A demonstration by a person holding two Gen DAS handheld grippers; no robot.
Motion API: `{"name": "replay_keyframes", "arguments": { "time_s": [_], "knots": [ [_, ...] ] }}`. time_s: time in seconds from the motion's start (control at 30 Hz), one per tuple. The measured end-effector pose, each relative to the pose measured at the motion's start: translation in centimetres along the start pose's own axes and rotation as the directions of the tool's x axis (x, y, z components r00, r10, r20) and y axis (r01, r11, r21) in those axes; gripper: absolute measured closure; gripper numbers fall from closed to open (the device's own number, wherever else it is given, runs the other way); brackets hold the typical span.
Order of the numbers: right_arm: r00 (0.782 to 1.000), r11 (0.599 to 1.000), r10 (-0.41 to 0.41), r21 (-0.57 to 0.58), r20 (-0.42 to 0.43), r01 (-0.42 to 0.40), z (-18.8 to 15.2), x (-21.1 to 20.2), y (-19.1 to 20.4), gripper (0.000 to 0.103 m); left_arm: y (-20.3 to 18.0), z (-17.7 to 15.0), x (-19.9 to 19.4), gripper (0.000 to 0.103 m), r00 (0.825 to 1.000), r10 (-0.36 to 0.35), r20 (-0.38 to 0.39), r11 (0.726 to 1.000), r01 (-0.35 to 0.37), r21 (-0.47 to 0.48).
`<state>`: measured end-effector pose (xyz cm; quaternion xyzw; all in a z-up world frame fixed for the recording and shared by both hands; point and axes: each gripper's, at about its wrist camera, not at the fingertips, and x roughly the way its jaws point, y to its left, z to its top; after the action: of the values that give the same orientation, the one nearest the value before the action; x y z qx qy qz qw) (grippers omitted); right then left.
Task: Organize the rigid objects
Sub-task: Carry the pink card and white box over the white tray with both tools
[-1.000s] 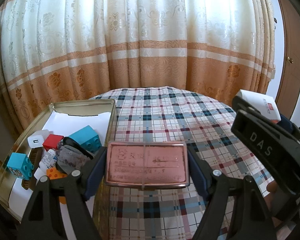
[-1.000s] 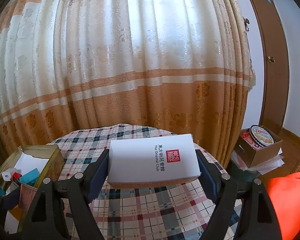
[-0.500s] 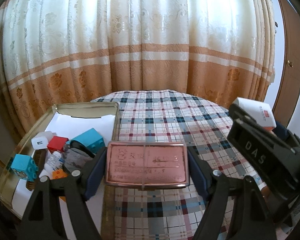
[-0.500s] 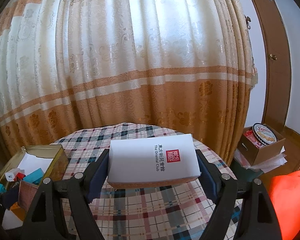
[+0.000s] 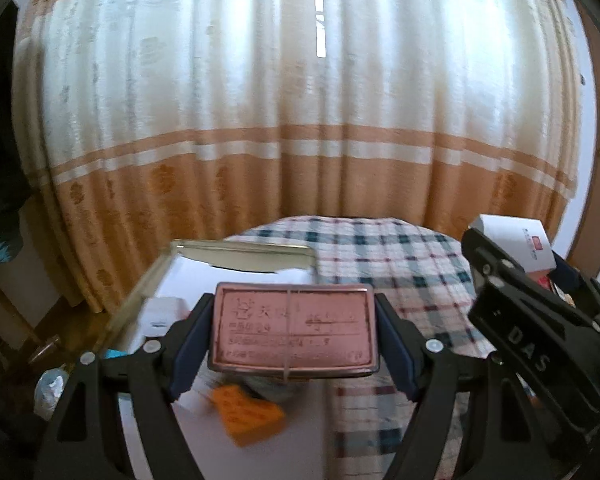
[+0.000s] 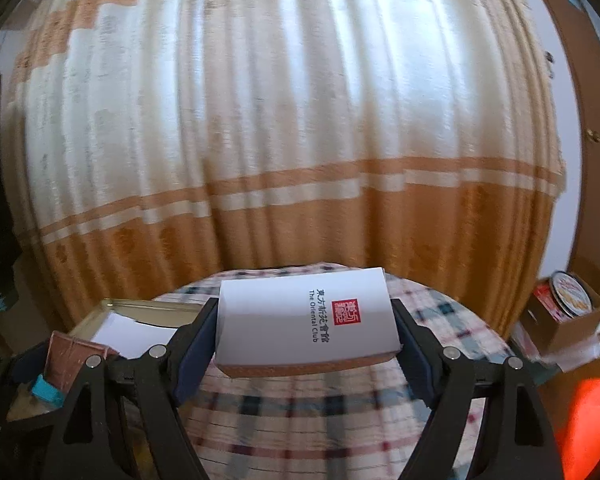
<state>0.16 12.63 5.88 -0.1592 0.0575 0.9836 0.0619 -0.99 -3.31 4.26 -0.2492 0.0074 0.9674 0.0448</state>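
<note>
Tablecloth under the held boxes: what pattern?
Plaid tablecloth: white ground, dark teal and maroon checks. Clearest in the left wrist view.

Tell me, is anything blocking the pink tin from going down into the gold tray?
Partly. The left gripper holds the pink tin above the gold tray, and nothing hangs between them. But an orange block and a white block already lie on the tray's white paper under it, so the free space sits farther back.
</note>
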Motion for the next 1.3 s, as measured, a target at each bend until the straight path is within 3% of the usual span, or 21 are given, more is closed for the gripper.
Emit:
{"name": "replay_keyframes", "arguments": {
  "time_s": [0.27, 0.57, 0.87, 1.3],
  "knots": [
    [0.995, 0.995, 0.094, -0.03, -0.024, -0.094, 1.4, 1.8, 4.7, 0.02, 4.6, 1.6, 1.1, 0.026, 0.997, 0.073, -0.018, 0.996, -0.074, -0.054],
    [0.989, 0.99, 0.131, -0.045, -0.062, -0.134, 2.4, 4.2, 8.4, 0.02, 8.7, 2.7, 3.0, 0.026, 0.988, 0.138, -0.067, 0.986, -0.143, -0.081],
    [0.987, 0.989, 0.127, -0.061, -0.101, -0.133, 3.2, 6.6, 11.2, 0.02, 10.1, 3.9, 5.4, 0.026, 0.983, 0.149, -0.106, 0.986, -0.156, -0.064],
    [0.956, 0.991, 0.13, 0.004, -0.261, -0.134, 3.0, 11.1, 12.3, 0.02, 10.6, 4.5, 9.0, 0.026, 0.962, 0.152, -0.225, 0.986, -0.164, -0.038]
  ]
}}
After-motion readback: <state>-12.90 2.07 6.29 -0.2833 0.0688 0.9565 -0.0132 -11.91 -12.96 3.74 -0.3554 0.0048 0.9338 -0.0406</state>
